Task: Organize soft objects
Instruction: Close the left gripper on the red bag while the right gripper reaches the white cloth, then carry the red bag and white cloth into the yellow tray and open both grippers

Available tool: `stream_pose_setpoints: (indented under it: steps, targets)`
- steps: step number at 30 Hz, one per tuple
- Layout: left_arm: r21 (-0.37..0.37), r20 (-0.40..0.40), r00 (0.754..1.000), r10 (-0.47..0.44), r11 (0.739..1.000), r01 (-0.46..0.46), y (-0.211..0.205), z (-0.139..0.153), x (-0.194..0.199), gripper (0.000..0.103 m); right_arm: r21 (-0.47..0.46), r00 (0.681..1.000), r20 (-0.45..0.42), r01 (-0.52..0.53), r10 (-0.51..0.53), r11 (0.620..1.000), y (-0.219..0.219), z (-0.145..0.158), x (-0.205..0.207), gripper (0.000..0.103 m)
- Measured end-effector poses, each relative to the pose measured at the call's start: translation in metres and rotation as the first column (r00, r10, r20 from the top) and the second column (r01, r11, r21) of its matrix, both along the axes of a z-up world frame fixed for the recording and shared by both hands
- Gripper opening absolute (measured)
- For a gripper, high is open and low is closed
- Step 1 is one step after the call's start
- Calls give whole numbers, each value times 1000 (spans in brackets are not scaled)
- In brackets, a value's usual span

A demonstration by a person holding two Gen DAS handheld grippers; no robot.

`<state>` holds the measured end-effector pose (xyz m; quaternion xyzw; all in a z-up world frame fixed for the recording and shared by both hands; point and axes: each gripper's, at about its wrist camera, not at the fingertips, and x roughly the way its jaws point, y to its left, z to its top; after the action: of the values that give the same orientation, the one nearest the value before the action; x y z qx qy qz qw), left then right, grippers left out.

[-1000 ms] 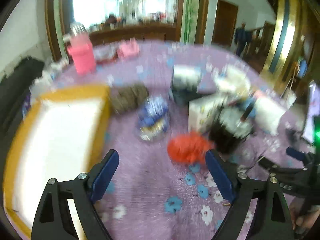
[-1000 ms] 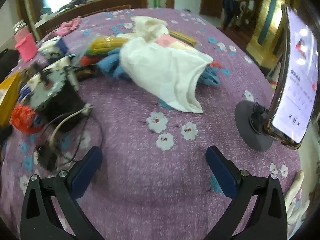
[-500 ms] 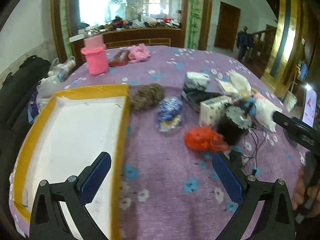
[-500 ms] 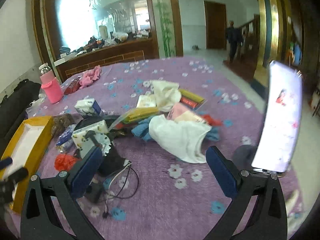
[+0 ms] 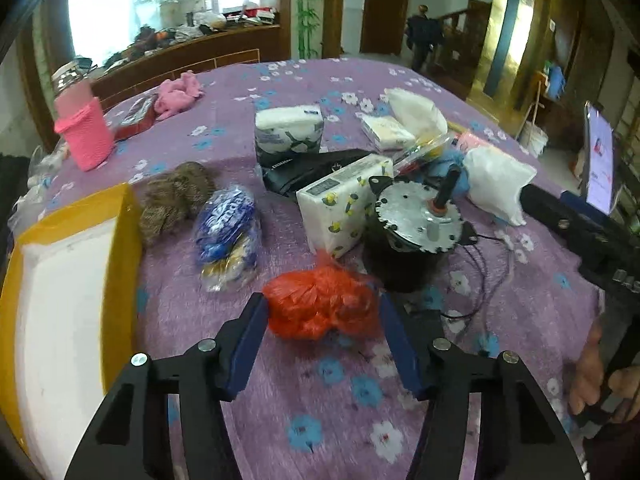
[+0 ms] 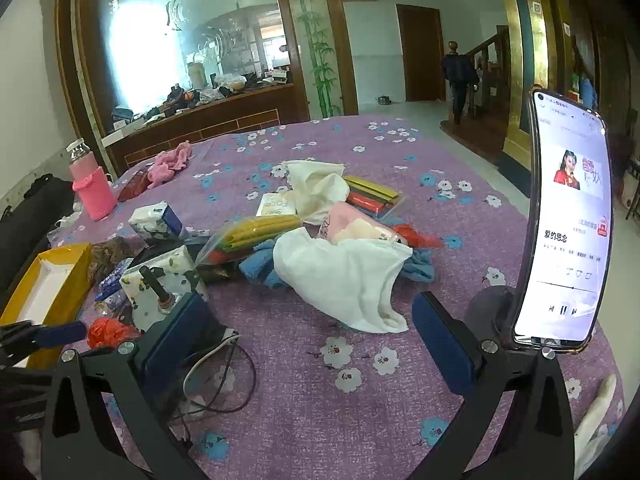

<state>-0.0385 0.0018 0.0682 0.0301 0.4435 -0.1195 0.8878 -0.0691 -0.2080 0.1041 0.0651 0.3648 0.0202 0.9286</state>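
A crumpled red plastic bag point(image 5: 320, 308) lies on the purple flowered tablecloth. My left gripper point(image 5: 322, 312) straddles it, its jaws closing, and the blue pads point(image 5: 248, 332) meet the bag's two sides. From the right wrist view the same red bag point(image 6: 108, 330) shows at far left with the left gripper point(image 6: 60, 332) beside it. My right gripper point(image 6: 310, 304) hangs open above bare cloth, nothing between its fingers. A white cloth point(image 6: 344, 276) lies just beyond it. The yellow-rimmed white tray point(image 5: 120, 240) sits left of the bag.
A black motor with a metal face point(image 5: 416, 224) and its thin cables point(image 5: 480, 272) stand right behind the bag. Tissue packs point(image 5: 340, 208), a blue wrapped packet point(image 5: 228, 228) and a brown fuzzy bundle point(image 5: 172, 200) lie further back. A lit phone on a stand point(image 6: 568, 232) rises at the right.
The left gripper came forward over the red bag and its jaws narrowed from wide apart to the bag's sides. The right gripper rose and tilted up, staying open.
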Motion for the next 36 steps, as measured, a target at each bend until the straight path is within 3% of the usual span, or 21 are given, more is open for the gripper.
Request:
stream_pose_setpoints:
  steps: [12,14,16,23,29,36]
  targets:
    - [12,-15,1000,-11,1000,11,4,-19,37,58,-8,1000,-10,-12,11,1000,3,-2,3,103]
    - [24,-11,1000,-12,1000,13,-3,-23,38,47,-15,1000,-13,-12,12,1000,3,-3,3,103]
    - [23,-23,1000,-5,1000,5,-4,-25,38,43,-19,1000,-11,-12,12,1000,4,-3,3,103]
    - [-100,12,999,46,994,-44,17,-3,8,43,-14,1000,-21,-13,13,1000,3,-4,4,103]
    - [-153,45,998,54,987,-47,31,9,-27,43,16,999,-29,-35,36,999,5,0,2,103]
    - [-205,59,996,68,977,-54,52,22,-57,43,96,992,-95,-77,86,992,-4,38,15,103]
